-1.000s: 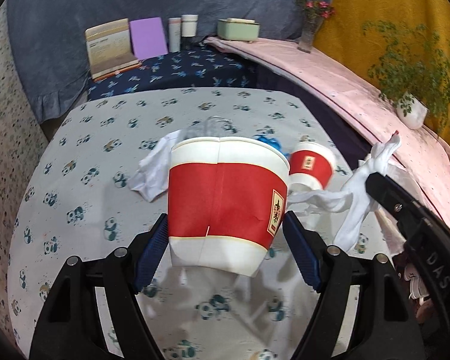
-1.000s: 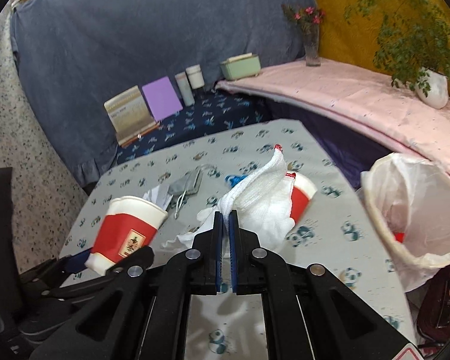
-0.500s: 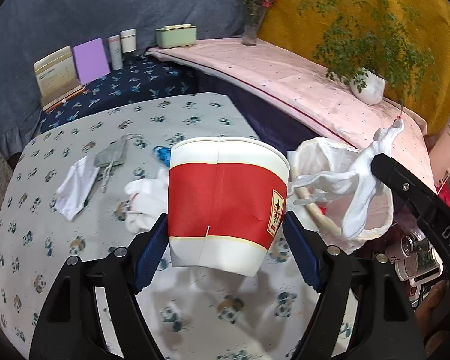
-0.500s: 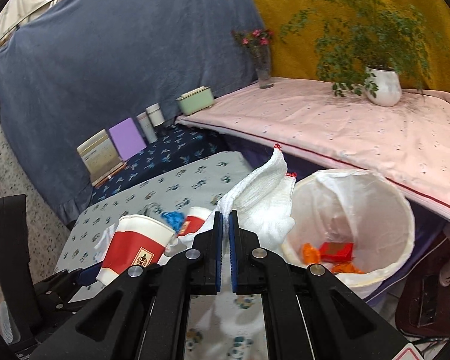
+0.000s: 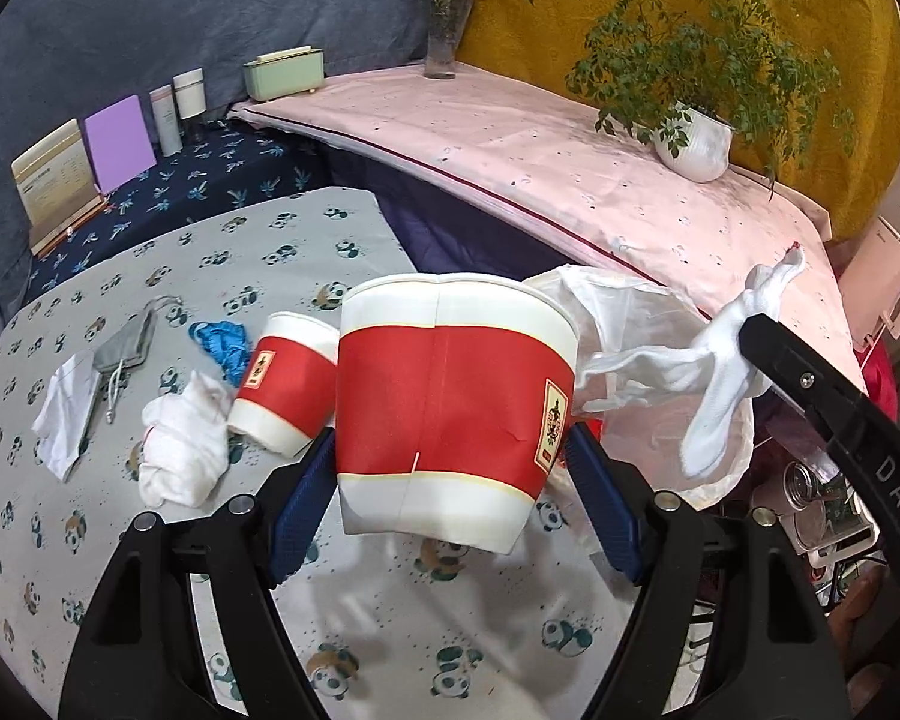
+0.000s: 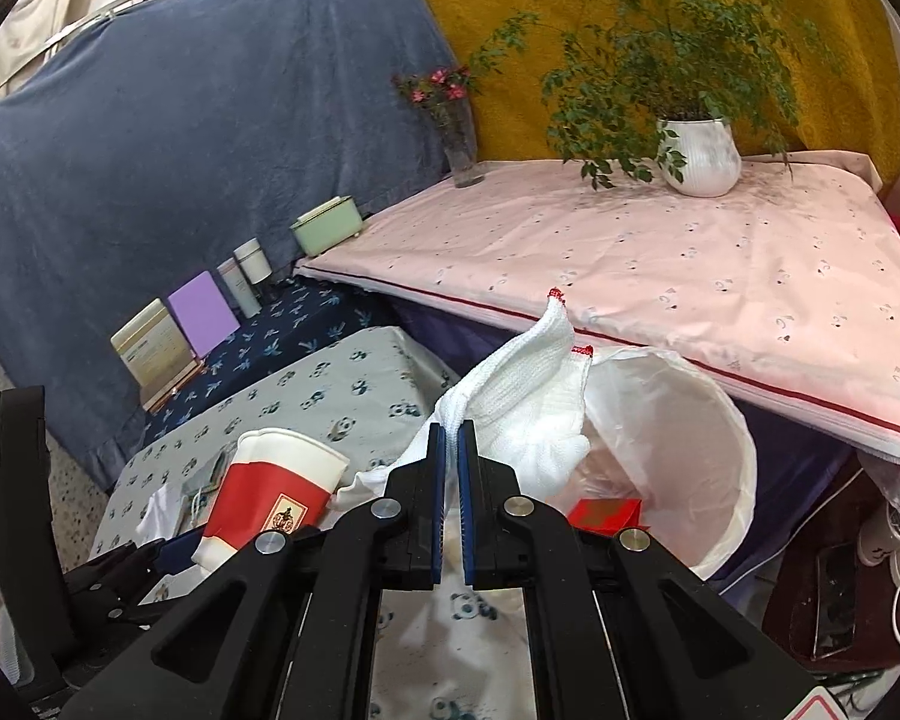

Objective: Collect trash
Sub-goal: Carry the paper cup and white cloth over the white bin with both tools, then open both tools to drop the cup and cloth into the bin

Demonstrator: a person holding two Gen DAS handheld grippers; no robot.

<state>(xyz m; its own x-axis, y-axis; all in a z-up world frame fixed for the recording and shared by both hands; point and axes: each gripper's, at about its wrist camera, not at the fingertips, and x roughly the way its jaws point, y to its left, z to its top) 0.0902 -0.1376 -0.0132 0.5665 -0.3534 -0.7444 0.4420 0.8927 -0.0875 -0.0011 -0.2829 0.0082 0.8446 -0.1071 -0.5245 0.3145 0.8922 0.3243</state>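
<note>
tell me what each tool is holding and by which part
Left tool: large red-and-white paper cup, clamped across its lower sides. Right tool: white knitted glove, pinched at a bunched fold near its middle.

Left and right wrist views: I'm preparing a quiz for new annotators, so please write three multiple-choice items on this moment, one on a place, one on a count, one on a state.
1. Where is the white-lined trash bin?
A. on the pink cloth
B. beside the panda tablecloth, below the pink-covered surface
C. behind the purple book

2. How many red-and-white paper cups show in the left wrist view?
A. one
B. two
C. four

3. What is the right gripper doing?
A. hanging open
B. shut on the white glove
C. gripping a cup

Answers: 1 B, the bin's rim sits past the table edge, lower than the pink cloth. 2 B, the held paper cup in the left gripper and a second cup lying behind it. 3 B, the blue pads pinch the glove fabric.
</note>
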